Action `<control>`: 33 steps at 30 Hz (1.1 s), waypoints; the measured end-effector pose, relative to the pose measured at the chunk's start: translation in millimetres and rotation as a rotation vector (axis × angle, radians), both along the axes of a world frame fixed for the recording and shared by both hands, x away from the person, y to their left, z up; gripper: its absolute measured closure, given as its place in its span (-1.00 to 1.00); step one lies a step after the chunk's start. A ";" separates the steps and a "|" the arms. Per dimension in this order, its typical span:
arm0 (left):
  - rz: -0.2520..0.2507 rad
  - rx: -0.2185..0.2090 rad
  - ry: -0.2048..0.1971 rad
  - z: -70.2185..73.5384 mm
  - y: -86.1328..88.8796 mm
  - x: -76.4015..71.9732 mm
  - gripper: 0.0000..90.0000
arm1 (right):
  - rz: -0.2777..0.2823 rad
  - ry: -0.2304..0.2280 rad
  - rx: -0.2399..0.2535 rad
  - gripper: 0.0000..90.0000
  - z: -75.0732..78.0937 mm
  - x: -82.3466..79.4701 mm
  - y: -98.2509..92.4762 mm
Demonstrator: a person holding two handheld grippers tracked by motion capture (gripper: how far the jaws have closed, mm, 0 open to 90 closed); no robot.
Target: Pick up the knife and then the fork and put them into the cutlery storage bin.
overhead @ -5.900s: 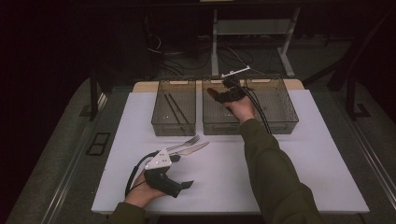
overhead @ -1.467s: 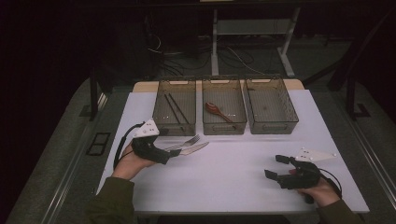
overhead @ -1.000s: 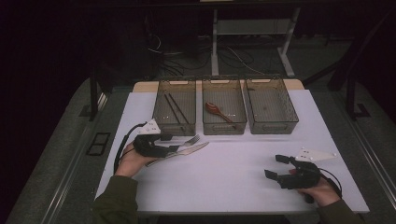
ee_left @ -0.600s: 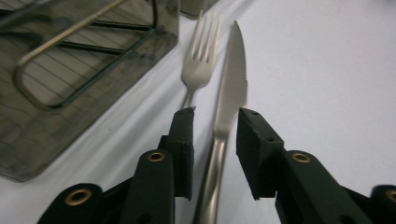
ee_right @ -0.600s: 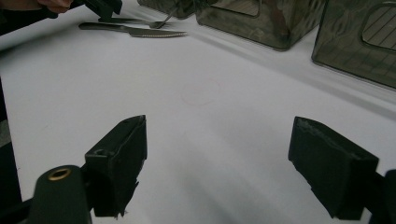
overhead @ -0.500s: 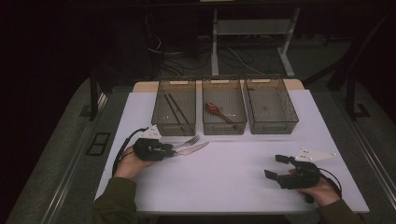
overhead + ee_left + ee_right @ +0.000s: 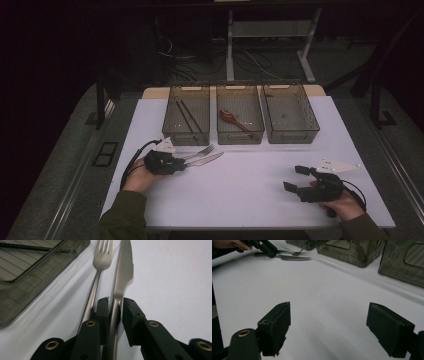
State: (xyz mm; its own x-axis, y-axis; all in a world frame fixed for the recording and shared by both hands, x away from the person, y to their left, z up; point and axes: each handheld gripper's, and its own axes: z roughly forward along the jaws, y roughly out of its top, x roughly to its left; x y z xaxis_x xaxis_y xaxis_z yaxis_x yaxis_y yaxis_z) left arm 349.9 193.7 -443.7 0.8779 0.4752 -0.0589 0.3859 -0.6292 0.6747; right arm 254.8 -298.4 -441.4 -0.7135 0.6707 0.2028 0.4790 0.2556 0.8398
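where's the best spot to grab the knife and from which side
Grip the knife on its narrow handle, coming along the table from the handle end, as the left gripper does now. Its jaws, just closing, straddle the handle. The fork lies close alongside, so one jaw must slip between them.

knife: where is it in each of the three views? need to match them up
High view: knife lies left of centre on the white table, in front of the left bin, handle in the left gripper.
Left gripper view: centre, handle between the jaws, serrated blade running up.
Right gripper view: top left, far across the table.
Shared landmark: the fork lying right beside it.
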 end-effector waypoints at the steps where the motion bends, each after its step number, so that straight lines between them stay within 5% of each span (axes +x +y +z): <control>1: 0.003 -0.002 -0.002 -0.5 -0.6 -0.4 0.67 | 0.000 0.000 0.000 -0.56 0.0 -0.1 0.1; 10: -0.066 0.091 -0.091 1.8 -8.2 -5.5 0.74 | 0.002 0.000 -0.003 -0.56 0.0 -0.2 0.7; 26: -0.041 0.095 -0.071 4.0 -10.8 -8.0 0.77 | 0.002 0.002 -0.002 -0.56 -0.1 0.1 0.5; 33: -0.075 0.096 -0.054 5.5 -16.3 -12.3 0.77 | -0.002 -0.001 -0.001 -0.56 0.4 0.0 0.1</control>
State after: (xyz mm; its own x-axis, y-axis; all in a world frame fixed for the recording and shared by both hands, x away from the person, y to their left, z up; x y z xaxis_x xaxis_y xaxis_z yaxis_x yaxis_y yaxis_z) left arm 337.6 177.3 -438.3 0.9120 0.4091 0.0316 0.3001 -0.7175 0.6287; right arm 254.8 -298.4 -441.0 -0.7124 0.6721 0.2018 0.4786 0.2551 0.8401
